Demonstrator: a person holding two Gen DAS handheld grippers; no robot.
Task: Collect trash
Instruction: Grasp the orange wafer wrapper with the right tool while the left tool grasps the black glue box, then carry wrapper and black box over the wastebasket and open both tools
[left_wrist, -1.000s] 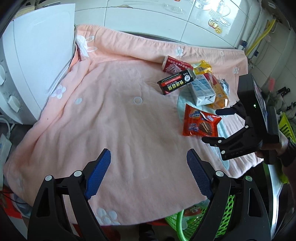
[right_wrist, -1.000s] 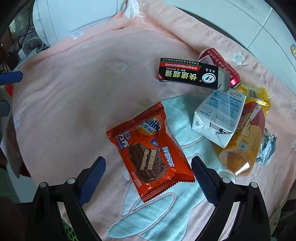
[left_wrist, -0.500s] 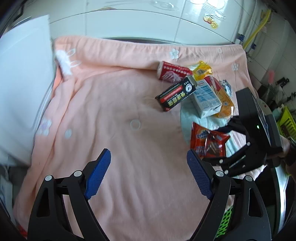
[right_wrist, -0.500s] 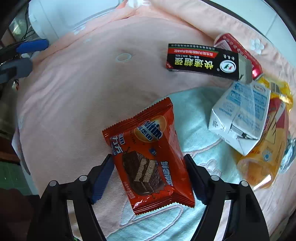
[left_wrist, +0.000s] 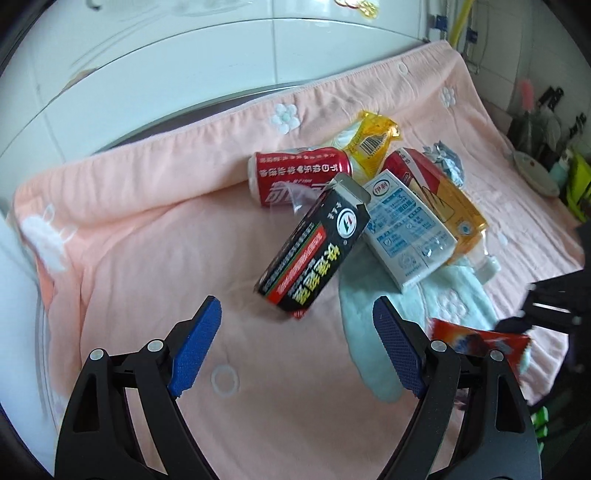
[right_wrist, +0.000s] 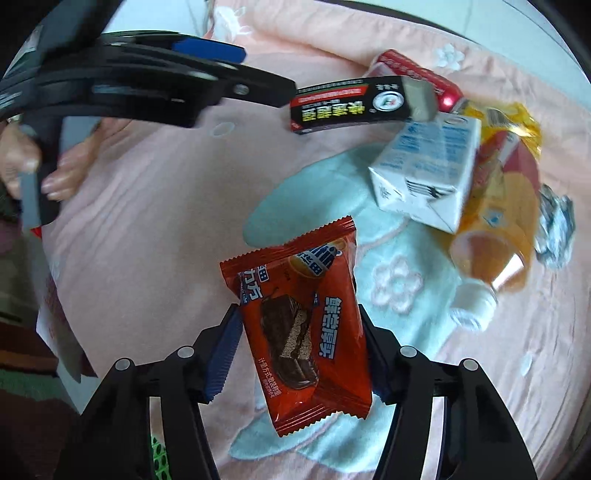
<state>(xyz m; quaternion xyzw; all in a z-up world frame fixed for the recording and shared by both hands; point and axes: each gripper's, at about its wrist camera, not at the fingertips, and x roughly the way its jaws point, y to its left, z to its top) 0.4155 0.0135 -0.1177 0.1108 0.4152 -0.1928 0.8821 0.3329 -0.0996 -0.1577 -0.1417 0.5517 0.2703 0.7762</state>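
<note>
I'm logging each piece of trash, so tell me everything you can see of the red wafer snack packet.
The red wafer snack packet is a glossy sealed foil pouch with serrated ends, printed with a chocolate wafer picture and white and blue lettering. It looks puffed and unopened. The right gripper is shut on its sides, blue pads pressing in, holding it tilted above the pale green patch of the pink towel. In the left wrist view only its red corner shows.

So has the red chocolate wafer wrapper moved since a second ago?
Yes. The red chocolate wafer wrapper is now clamped in the right tool and lifted, toward the camera and away from the white milk carton, which stays put.
</note>
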